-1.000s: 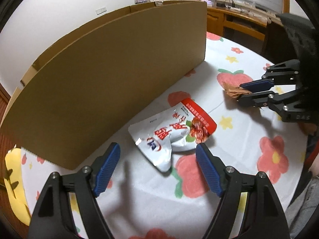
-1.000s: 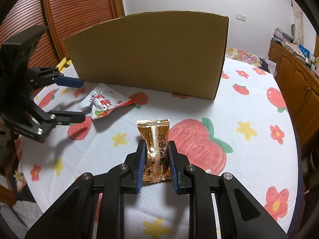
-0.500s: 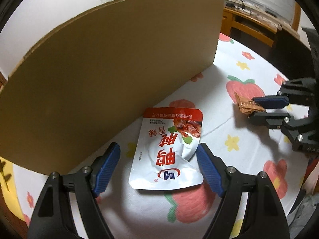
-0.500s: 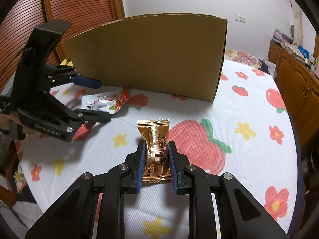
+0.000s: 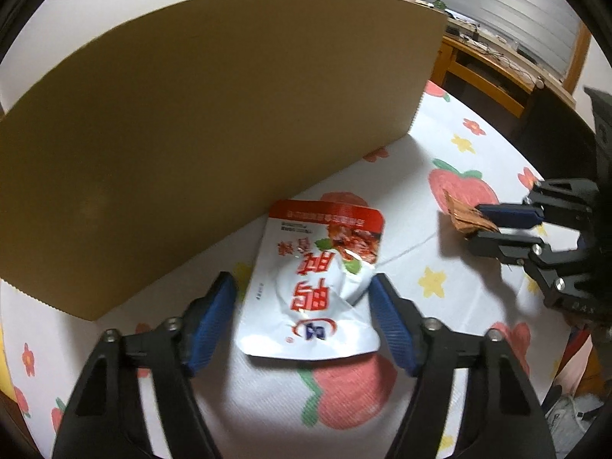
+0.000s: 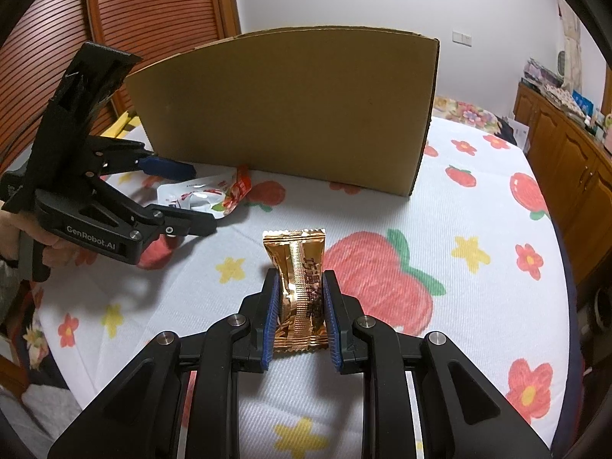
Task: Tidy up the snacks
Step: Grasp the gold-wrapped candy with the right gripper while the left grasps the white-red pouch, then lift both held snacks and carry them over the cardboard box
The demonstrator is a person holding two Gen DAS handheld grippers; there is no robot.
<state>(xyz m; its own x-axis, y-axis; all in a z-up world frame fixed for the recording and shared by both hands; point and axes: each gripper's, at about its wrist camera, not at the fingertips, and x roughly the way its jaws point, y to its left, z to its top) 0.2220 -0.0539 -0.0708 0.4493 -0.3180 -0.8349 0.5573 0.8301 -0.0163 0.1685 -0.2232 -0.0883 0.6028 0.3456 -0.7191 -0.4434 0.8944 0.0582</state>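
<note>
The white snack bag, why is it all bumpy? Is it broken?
The white bag lies on the tablecloth beside the box, crumpled and creased in the middle, its red end curling up. No tear or spill shows. The left claw has just been closing around it, not yet pinching.

A flowered tablecloth (image 6: pixel 478 206) covers the table, with wooden cabinets (image 6: pixel 566 160) and a slatted wooden door (image 6: pixel 153 7) beyond.

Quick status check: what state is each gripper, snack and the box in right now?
left gripper: open, jaws just been closing around the white pouch, pads not yet pressing.
right gripper: shut on the gold snack.
white pouch: flat on the table, crumpled.
gold snack: held.
cardboard box: upright.
</note>
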